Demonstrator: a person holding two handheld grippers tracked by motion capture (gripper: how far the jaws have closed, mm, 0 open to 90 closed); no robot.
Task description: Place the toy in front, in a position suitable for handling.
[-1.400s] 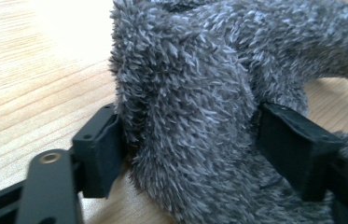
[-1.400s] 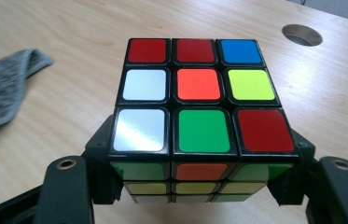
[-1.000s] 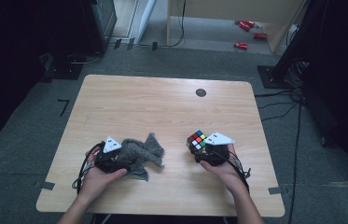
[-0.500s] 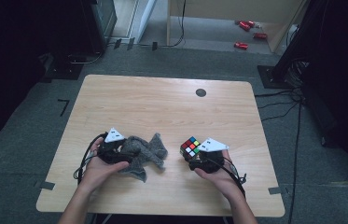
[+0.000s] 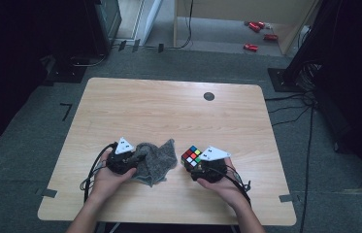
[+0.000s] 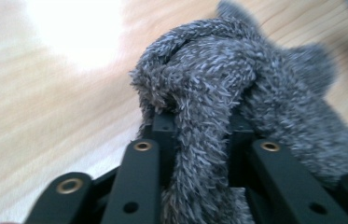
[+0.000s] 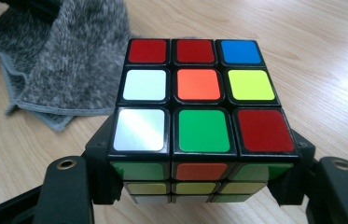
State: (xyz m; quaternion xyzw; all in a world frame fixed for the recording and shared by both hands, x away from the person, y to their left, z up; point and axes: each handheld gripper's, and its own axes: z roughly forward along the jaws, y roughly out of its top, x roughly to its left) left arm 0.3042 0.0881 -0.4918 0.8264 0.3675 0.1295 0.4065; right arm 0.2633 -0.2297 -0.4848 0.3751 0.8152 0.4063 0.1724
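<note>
I work at a light wooden table [image 5: 169, 111] with a small dark round disc [image 5: 209, 96] near its far edge. Grey carpet floor [image 5: 33, 160] around it. Beyond: a pale wooden cabinet [image 5: 285, 34], red items [image 5: 256, 26] on the floor, dark equipment left and right. Bright glare on the tabletop.

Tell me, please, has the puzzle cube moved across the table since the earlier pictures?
Yes. The cube, clamped in the right gripper, has shifted left toward the grey cloth, judged against the table's right edge.
</note>
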